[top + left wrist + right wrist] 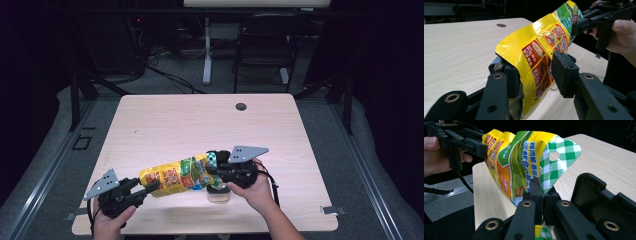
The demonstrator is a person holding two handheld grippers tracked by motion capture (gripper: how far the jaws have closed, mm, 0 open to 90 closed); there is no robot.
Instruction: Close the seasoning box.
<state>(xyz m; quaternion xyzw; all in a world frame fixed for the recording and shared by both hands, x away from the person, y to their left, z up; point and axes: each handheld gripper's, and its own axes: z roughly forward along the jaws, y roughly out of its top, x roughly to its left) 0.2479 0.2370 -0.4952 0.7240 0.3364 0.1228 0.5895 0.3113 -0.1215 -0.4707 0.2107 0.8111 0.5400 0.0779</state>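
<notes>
1. The yellow and green snack bag (177, 177) hangs in the air just above the bench (165, 125), near its front edge, at about 6 o'clock on the top. It lies on its side, stretched between two grippers.
2. Its checked top end (559, 162), with a small round hanging hole, points to 3 o'clock in the high view. Its yellow bottom end points to 9 o'clock.
3. The right gripper (541, 192) is clenched on the checked end. In the right gripper view its jaws squeeze the bag flat between them.
4. The left gripper (536, 75) has the yellow end between its jaws. One pad (564, 72) stands a little off the printed side, so this gripper looks not yet tight. It is around the bag, not pinching it hard.
5. A small pale tub (218, 194) sits on the bench under the bag's right end, at about 5 o'clock from the bag's middle. It is just beside the right hand (260, 192).
6. A dark round hole (241, 106) is in the bench at 12 o'clock, well apart from the bag.
7. The step looks like getting a hold on both ends of the bag. My guess is the next move needs the left gripper to squeeze fully shut on the yellow end, while the right one holds firm so the bag does not slip or droop.
</notes>
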